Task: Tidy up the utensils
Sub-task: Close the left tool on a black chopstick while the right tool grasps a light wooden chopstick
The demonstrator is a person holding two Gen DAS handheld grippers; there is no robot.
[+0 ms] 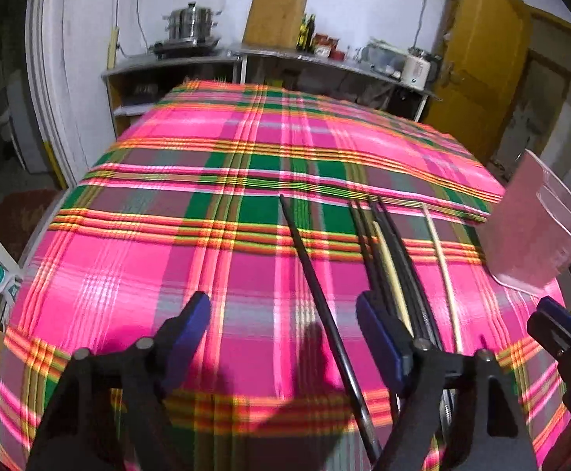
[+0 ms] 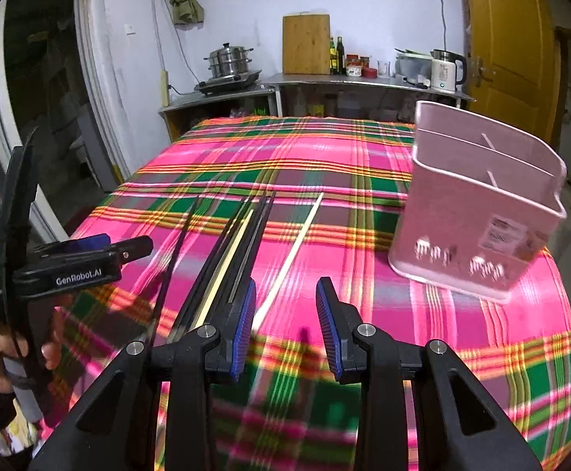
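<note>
Left claw [image 1: 283, 333] is open w/ one black chopstick [image 1: 317, 282] between its fingers, pointing near to far. Right claw [image 2: 285, 314] is open too, near pale chopstick [image 2: 291, 255]; pink holder [image 2: 477, 212] sits far right.

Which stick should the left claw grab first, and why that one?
Probably the lone black chopstick: lower the open left claw and close on it. It lies between the claw's fingers, apart from the bundle of chopsticks, and nothing is held yet. The pink holder stands waiting at the right.
</note>
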